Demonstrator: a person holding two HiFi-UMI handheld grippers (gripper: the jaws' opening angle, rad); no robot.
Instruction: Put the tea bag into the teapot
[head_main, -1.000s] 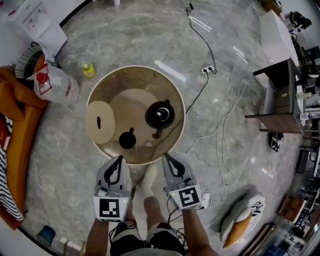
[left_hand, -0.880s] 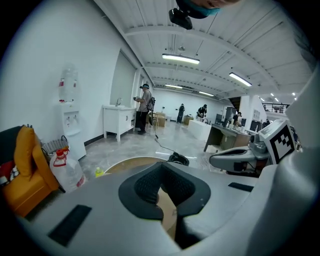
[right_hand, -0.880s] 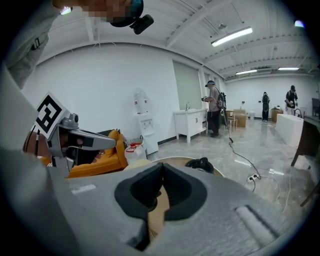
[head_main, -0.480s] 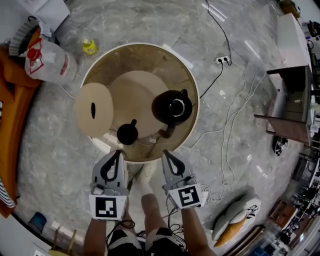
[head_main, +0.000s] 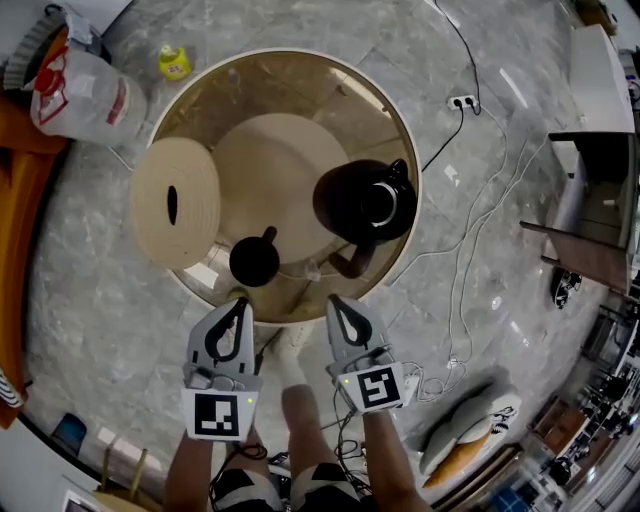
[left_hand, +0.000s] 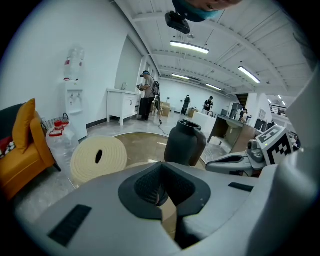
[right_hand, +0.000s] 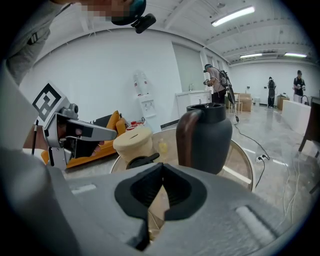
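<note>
On the round glass table (head_main: 215, 90) a black teapot (head_main: 365, 203) stands at the right, its mouth uncovered. Its black lid (head_main: 254, 261) lies apart at the near left. A small pale tea bag (head_main: 311, 269) lies between them near the front rim. My left gripper (head_main: 240, 303) and right gripper (head_main: 335, 300) hover side by side just before the table's near edge, both shut and holding nothing. The teapot (left_hand: 185, 142) rises ahead of the left gripper (left_hand: 161, 169), slightly right. It stands close ahead of the right gripper (right_hand: 162, 169), with the lid (right_hand: 142, 161) to its left.
A cream round cushion (head_main: 175, 201) with a slot overlaps the table's left edge. On the floor lie a yellow bottle (head_main: 174, 62), a clear water jug (head_main: 82, 95), cables and a power strip (head_main: 461, 102). An orange sofa (head_main: 20, 180) is at left, a dark desk (head_main: 595, 200) at right.
The head view has closed in on the table, so the teapot, lid and cushion look larger and nearer. Both grippers stay shut in the same spot of the view.
</note>
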